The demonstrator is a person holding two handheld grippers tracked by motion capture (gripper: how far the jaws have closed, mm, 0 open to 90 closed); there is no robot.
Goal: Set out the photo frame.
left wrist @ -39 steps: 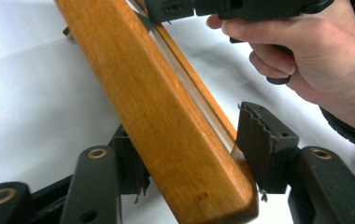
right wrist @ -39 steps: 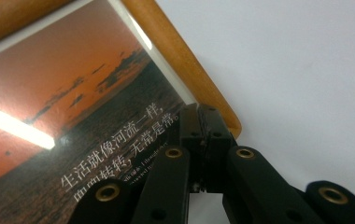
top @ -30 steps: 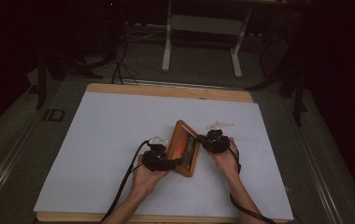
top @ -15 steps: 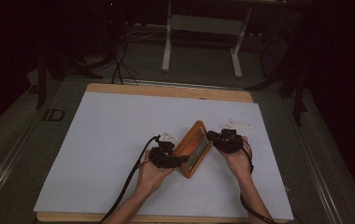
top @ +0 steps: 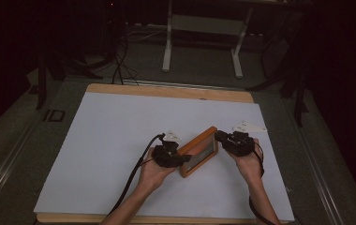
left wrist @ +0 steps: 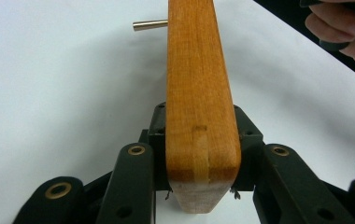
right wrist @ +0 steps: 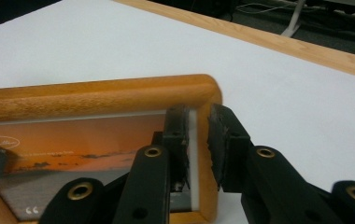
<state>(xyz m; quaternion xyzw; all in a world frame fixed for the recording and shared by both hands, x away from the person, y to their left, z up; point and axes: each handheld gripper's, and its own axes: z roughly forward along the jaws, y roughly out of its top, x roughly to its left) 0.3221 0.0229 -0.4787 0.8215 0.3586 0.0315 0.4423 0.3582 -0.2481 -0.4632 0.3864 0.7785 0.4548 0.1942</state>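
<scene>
The frame (top: 199, 151) stood tilted above the worktop (top: 110, 140), held between both hands. The left hand-held gripper (left wrist: 202, 161) was clamped on its lower edge. The right hand-held gripper (right wrist: 199, 140) straddled a side rail, jaws just easing apart; that end might have slipped and dropped. Tiny script on the orange print was unreadable.

High view looks down from above the table (top: 120, 140); both claw views sit close, sharing the picture frame (top: 198, 151).
</scene>
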